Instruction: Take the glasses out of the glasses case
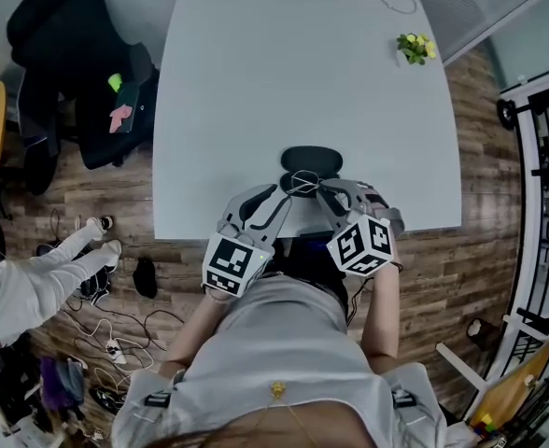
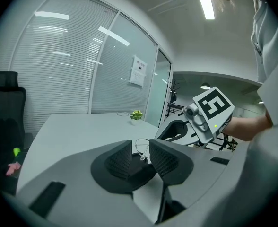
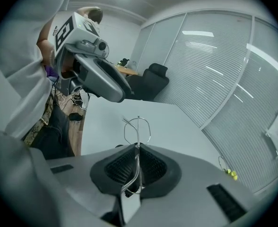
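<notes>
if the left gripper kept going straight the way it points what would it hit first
Most likely the glasses, just ahead of the open left gripper and pinched in the right gripper; how near is hard to judge.

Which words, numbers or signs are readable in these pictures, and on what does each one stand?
No text is readable.
Paper notice on the glass wall: print too small to read.
Marker cube of the left gripper, and the one of the right gripper: black-and-white square patterns, no letters.
</notes>
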`<state>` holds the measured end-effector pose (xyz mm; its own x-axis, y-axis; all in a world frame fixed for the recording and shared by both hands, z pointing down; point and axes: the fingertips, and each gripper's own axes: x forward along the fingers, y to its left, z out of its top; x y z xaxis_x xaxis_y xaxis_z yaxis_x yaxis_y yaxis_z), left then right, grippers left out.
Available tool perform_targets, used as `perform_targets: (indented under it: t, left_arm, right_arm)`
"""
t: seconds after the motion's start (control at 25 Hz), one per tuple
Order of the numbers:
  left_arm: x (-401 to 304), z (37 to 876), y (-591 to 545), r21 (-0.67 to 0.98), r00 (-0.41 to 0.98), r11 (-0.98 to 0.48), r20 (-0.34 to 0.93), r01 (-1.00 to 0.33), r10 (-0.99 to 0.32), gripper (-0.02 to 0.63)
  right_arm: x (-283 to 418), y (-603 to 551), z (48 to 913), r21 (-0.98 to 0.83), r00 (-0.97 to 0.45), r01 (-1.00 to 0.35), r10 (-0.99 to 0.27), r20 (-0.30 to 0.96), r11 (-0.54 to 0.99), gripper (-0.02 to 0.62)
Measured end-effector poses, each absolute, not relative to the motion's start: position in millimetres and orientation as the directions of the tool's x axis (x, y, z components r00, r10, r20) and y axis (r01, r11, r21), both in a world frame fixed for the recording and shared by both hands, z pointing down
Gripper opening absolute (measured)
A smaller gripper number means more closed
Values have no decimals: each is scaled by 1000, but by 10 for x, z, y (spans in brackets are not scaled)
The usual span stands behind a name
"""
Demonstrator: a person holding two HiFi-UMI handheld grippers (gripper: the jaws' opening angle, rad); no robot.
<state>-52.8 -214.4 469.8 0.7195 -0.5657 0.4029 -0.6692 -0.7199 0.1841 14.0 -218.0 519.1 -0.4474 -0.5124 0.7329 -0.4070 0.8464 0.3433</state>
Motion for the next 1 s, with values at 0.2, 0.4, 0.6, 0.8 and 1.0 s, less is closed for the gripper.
perform_targets:
  t: [0.2, 0.4, 0.6, 0.8, 1.0]
  left_arm:
    - [-488, 4661, -2147, 182, 728, -727, 385, -663, -567, 130]
    - [-487, 4656, -2139, 182, 728, -727, 388, -662, -565, 130]
    - [-486, 4682, -2132, 176, 723, -726, 398, -665, -565, 130]
    - [-475, 4678, -2098, 177, 720, -723, 398, -668, -568, 130]
    - [-467, 4698, -2066, 178, 720, -724, 404, -666, -564, 130]
  right_arm:
    - [180, -2167, 5130, 352, -443, -407, -519, 731, 843, 38]
    - [191, -2153, 5084, 358, -442, -402, -521, 730, 843, 37]
    - [201, -2127, 5088, 359, -447, -389, -514, 732, 848, 37]
    - [233, -2106, 5064, 366, -449, -385, -519, 728, 847, 37]
    - [270, -2095, 5073, 372, -442, -384, -522, 729, 845, 37]
